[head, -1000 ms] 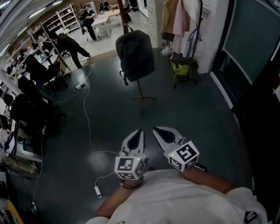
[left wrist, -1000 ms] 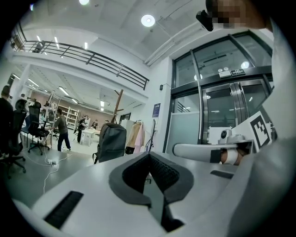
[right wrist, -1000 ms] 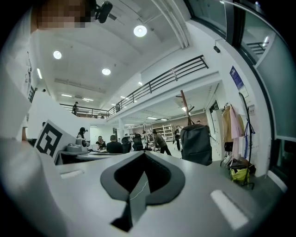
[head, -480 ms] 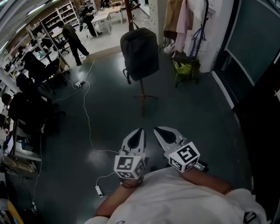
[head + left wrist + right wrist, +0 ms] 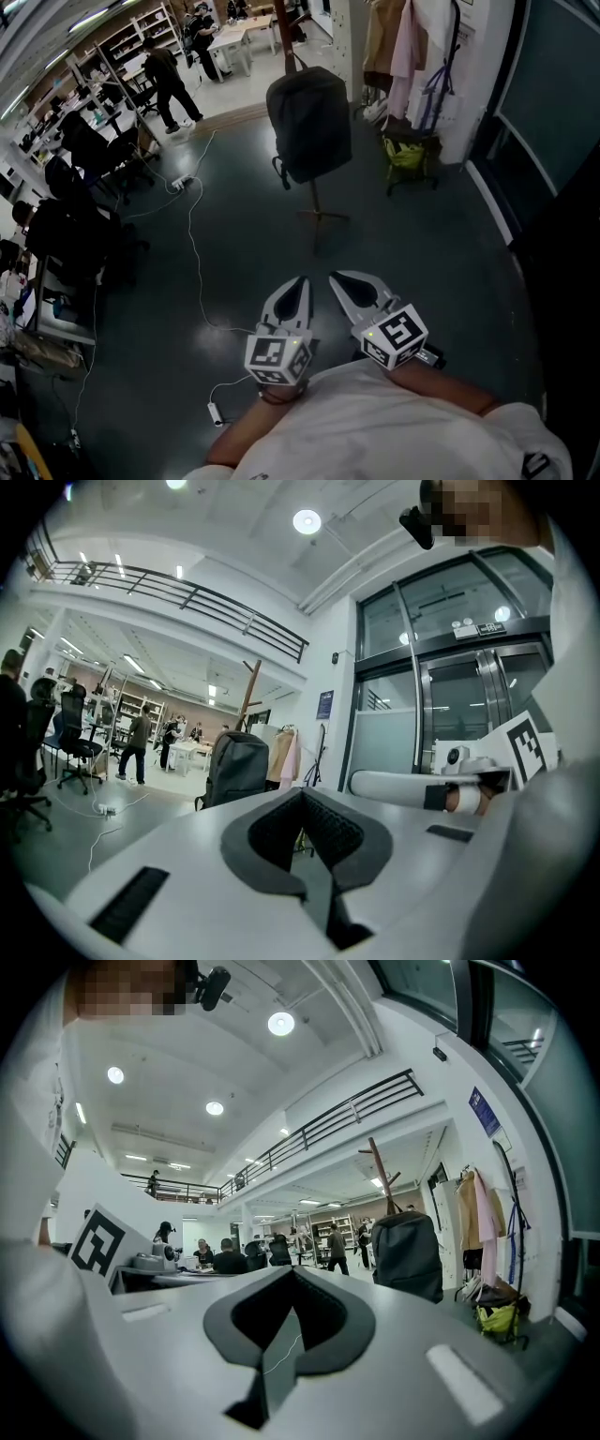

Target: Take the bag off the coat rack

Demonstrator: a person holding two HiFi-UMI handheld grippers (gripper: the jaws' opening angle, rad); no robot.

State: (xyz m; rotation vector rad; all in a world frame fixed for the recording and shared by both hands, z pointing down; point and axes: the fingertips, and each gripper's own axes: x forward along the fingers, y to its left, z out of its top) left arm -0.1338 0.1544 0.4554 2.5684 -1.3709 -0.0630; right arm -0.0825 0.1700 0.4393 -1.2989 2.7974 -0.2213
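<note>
A dark grey soft fabric backpack (image 5: 309,122) hangs high on a slim brown wooden coat rack (image 5: 315,202) that stands on the dark polished floor (image 5: 422,244), well apart from the person and straight ahead. Both tools are held low, close to the body. The left gripper (image 5: 301,279) has its jaws drawn together at the tips with nothing between them, and so does the right gripper (image 5: 334,275). Neither is anywhere near the bag.

The backpack looks filled out rather than slack, so it probably has some weight. Its cloth shell will likely sag and fold once it is lifted free. Its smooth face offers little to pinch. The better hold seems to be the thin top loop (image 5: 295,64) where it meets the pole, or a shoulder strap at the back, which these views barely show. Lifting upward should clear the peg. A sideways pull could tip the light, narrow-footed rack.

A white cable (image 5: 192,244) trails across the floor to the left. Pale hanging garments (image 5: 403,47) and a yellow-green bag (image 5: 408,155) sit to the right of the rack.
</note>
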